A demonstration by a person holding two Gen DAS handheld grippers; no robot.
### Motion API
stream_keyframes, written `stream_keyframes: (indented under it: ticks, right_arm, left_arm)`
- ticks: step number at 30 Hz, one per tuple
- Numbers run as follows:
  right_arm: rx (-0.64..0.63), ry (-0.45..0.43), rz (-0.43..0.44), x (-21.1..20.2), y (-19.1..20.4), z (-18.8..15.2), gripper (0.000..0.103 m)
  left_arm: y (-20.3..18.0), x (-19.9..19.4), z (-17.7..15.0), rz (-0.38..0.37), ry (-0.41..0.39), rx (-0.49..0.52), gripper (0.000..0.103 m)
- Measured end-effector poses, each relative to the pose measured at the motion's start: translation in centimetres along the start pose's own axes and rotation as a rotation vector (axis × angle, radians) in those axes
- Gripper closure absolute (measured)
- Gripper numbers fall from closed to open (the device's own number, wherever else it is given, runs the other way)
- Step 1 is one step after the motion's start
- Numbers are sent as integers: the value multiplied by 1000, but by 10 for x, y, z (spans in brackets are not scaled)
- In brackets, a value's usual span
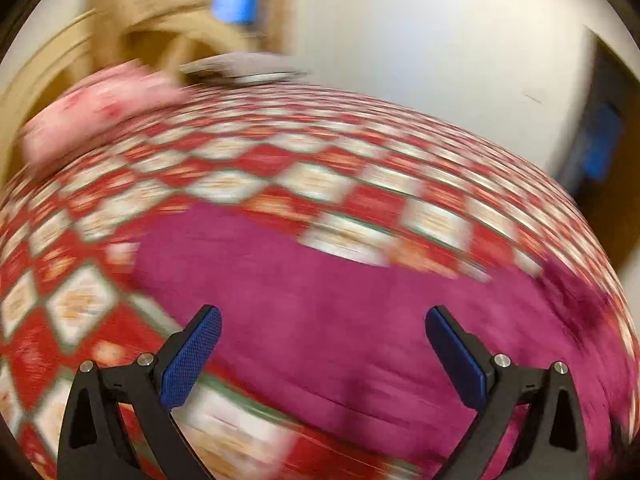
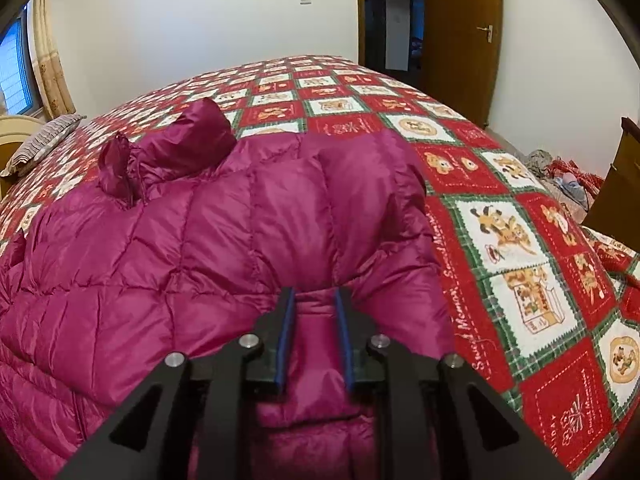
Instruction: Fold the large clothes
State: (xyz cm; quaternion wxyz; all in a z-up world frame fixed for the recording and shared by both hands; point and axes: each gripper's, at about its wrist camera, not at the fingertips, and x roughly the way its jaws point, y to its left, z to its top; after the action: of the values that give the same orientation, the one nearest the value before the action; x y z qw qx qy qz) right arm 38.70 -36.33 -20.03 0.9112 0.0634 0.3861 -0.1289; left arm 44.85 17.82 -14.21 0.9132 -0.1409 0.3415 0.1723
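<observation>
A magenta quilted down jacket [image 2: 224, 232] lies spread on the bed, with a puffy sleeve or hood end [image 2: 188, 136] sticking up at its far left. My right gripper [image 2: 316, 300] is shut on a fold of the jacket's fabric at its near edge. In the blurred left wrist view the jacket [image 1: 328, 312] fills the lower middle. My left gripper [image 1: 323, 316] is open and empty, hovering just above the jacket, its blue pads [image 1: 192, 356] wide apart.
The bed has a red, white and green checked cover [image 2: 516, 240]. A striped pillow [image 2: 44, 142] lies at the far left, a pink pillow [image 1: 100, 112] in the left wrist view. A wooden door [image 2: 460, 36] and a clothes pile [image 2: 568, 176] are at right.
</observation>
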Motion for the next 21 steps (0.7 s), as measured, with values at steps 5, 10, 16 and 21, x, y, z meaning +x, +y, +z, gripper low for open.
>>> stream_keyframes:
  ticks: [5, 10, 16, 21]
  right_arm:
    - [-9, -4, -1, 0, 2, -1, 77]
    - [-22, -5, -13, 0, 4, -1, 76]
    - [-25, -7, -17, 0, 5, -1, 76]
    - [-27, -11, -5, 0, 5, -1, 75]
  left_arm:
    - [96, 53, 20, 130, 81, -334, 1]
    - [108, 78, 15, 139, 71, -385, 1]
    - [92, 93, 9, 210, 82, -223, 30]
    - [115, 87, 9, 115, 50, -283, 72]
